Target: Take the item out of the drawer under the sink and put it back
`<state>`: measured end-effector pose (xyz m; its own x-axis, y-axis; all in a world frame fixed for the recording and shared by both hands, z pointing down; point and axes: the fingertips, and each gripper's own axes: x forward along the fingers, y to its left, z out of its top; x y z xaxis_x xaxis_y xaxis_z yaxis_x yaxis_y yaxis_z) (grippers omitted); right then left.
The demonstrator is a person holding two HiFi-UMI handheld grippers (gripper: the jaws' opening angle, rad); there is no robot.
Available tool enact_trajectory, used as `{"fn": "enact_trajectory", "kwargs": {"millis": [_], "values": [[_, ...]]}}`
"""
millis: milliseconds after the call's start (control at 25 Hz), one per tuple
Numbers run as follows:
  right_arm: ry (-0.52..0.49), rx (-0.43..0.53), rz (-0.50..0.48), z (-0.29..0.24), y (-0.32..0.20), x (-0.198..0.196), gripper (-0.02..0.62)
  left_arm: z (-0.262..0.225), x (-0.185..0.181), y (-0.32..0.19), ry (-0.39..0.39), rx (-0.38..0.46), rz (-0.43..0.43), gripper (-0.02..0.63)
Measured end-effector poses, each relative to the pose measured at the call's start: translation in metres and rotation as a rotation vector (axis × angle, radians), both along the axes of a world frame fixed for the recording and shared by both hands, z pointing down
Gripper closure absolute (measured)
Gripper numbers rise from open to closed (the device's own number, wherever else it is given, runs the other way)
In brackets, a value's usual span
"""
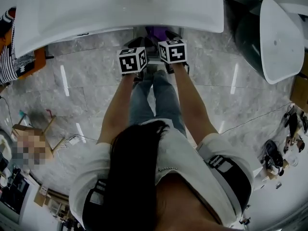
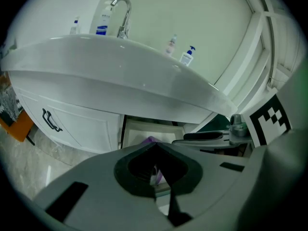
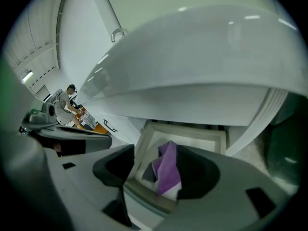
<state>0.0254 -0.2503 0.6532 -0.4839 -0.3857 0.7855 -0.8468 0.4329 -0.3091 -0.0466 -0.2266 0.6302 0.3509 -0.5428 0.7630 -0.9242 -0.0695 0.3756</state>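
Observation:
The purple cloth item (image 3: 168, 170) lies in the open white drawer (image 3: 187, 131) under the sink (image 3: 202, 57). My right gripper (image 3: 159, 177) hangs over the drawer, open, with the cloth between its jaws, close to the right pad and not pinched. My left gripper (image 2: 156, 170) is shut and empty; past it I see the drawer (image 2: 144, 127) and a bit of purple (image 2: 150, 140). In the head view both grippers, left (image 1: 138, 43) and right (image 1: 169, 36), reach under the sink rim (image 1: 120, 8), with the purple item (image 1: 156, 32) between them.
A white cabinet door with a black handle (image 2: 50, 121) is left of the drawer. A faucet (image 2: 122, 13) and bottles (image 2: 103, 23) stand on the sink. A white fixture (image 1: 279, 42) stands at the right on the marble floor. A person (image 3: 65, 105) is far off.

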Motion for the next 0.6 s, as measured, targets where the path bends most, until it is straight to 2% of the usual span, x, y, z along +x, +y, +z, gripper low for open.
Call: {"fn": "enact_trajectory", "kwargs": {"millis": [360, 600], "values": [[0.014, -0.073, -0.042, 0.054, -0.004, -0.003, 0.321, 0.031, -0.001, -0.006, 0.018, -0.034, -0.078, 0.603], [0.018, -0.137, -0.018, 0.083, -0.002, -0.003, 0.318, 0.046, 0.0, -0.012, 0.008, -0.072, -0.11, 0.603]]}}
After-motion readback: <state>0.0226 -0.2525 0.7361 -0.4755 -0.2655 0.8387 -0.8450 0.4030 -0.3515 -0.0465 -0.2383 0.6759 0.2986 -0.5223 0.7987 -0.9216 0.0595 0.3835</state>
